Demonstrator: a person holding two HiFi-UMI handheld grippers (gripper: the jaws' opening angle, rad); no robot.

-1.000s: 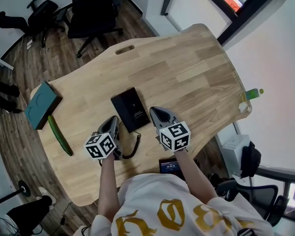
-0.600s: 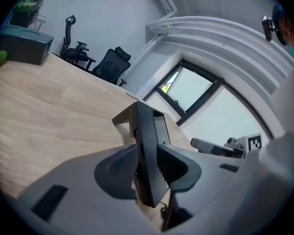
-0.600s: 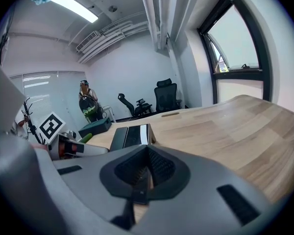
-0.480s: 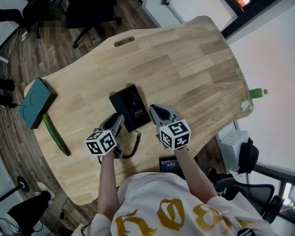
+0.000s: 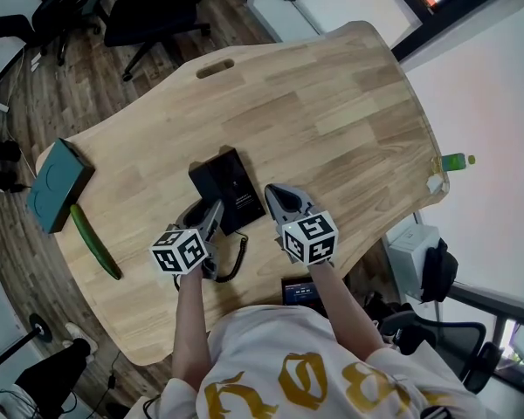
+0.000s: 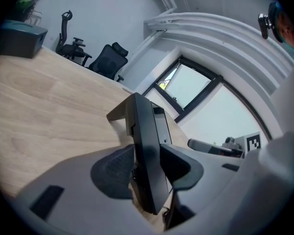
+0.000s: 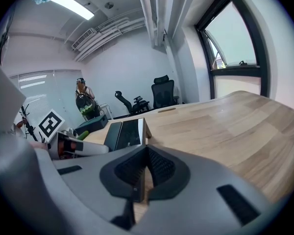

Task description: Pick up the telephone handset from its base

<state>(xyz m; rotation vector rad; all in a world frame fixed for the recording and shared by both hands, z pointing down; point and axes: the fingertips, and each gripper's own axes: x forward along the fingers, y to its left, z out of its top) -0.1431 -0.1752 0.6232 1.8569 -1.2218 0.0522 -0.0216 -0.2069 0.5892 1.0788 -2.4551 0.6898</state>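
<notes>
Your left claw [image 5: 208, 215] hangs low over the table [image 5: 332, 103]. Its jaws have just been opening and stand wide, with the handset [image 6: 145, 131] between them. The pads sit close on either side but, as far as I can judge, do not press on it. The handset seems to rest on the base [image 5: 231, 182], which spreads just ahead and to the right of that claw. The cord [image 5: 237, 264] curls behind the claw. Further right, your right claw [image 5: 278, 197] is closed on nothing, its tips just beside the base's right edge. The approach looks done. Squeezing the handset and lifting it off the base are left.
</notes>
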